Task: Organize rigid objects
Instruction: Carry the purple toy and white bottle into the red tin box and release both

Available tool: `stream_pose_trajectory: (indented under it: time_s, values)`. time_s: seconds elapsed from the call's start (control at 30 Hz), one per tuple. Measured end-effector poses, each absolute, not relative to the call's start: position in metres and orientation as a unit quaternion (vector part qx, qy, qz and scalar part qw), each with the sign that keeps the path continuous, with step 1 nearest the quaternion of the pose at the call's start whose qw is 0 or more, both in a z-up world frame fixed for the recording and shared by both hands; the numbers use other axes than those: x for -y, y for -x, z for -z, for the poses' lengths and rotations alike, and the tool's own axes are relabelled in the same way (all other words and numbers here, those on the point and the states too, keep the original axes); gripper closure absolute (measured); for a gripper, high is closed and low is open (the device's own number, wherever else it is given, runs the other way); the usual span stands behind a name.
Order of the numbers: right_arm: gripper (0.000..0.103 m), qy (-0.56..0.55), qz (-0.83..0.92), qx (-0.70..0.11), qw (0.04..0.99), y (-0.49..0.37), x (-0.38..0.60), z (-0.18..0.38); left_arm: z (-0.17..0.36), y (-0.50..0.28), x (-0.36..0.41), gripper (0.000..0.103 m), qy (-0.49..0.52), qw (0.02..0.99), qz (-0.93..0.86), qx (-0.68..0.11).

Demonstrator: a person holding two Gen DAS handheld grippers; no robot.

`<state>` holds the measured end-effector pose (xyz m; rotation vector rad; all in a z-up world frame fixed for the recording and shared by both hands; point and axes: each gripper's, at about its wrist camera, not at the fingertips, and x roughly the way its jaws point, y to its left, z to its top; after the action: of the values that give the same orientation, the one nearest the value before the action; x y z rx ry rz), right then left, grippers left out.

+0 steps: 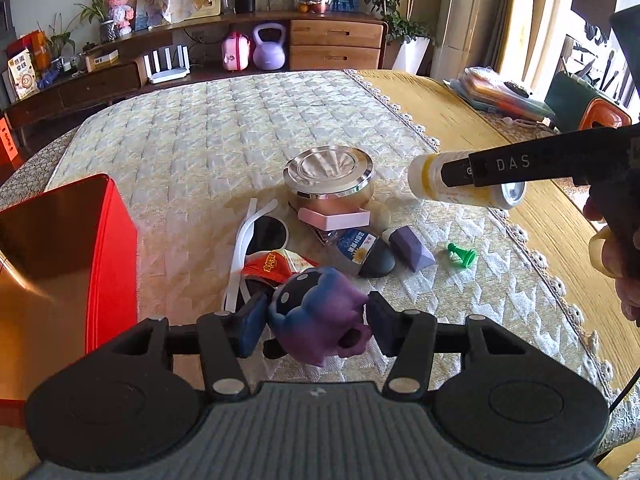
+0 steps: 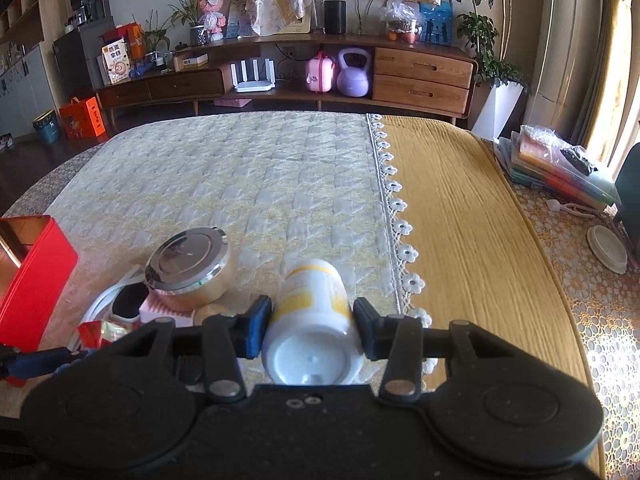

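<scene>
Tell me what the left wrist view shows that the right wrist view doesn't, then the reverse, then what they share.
Left wrist only: the left gripper shut on a purple toy figure, a green plastic piece and a purple block.

Right wrist only: a white lid on the lace cloth at the right.

Both: the right gripper shut on the white-and-yellow can, lifted off the cloth; the round metal tin; the red box.

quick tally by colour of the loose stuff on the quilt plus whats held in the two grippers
purple: 2, toy figure in left gripper, wedge block
white/yellow: 1, can in right gripper
silver: 1, round tin
pink: 1, flat block
green: 1, small peg
white: 1, sunglasses
red: 1, packet
total: 8
</scene>
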<state>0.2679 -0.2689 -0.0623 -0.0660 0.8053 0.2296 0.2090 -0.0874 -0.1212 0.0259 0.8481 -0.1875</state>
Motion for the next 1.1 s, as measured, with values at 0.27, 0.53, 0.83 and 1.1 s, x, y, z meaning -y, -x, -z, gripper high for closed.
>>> stream_pose_trajectory:
  time_s: [0.27,0.53,0.83,1.1]
  values:
    - [0.059,0.046,-0.121,-0.371,0.920,-0.229,0.257,0.037,0.103,-0.190,0.075,0.050,0.003,0.912,0.096,-0.398]
    - [0.059,0.043,-0.164,-0.348,0.922,-0.201,0.227,0.002,0.071,-0.172,0.043,0.050,0.028,0.918,0.084,-0.386]
    - [0.059,0.058,-0.226,-0.329,0.915,-0.185,0.167,-0.019,0.043,-0.165,-0.021,0.050,0.040,0.928,0.037,-0.370]
    - [0.059,0.085,-0.266,-0.325,0.903,-0.187,0.104,-0.014,0.042,-0.182,-0.086,0.050,0.045,0.927,-0.016,-0.371]
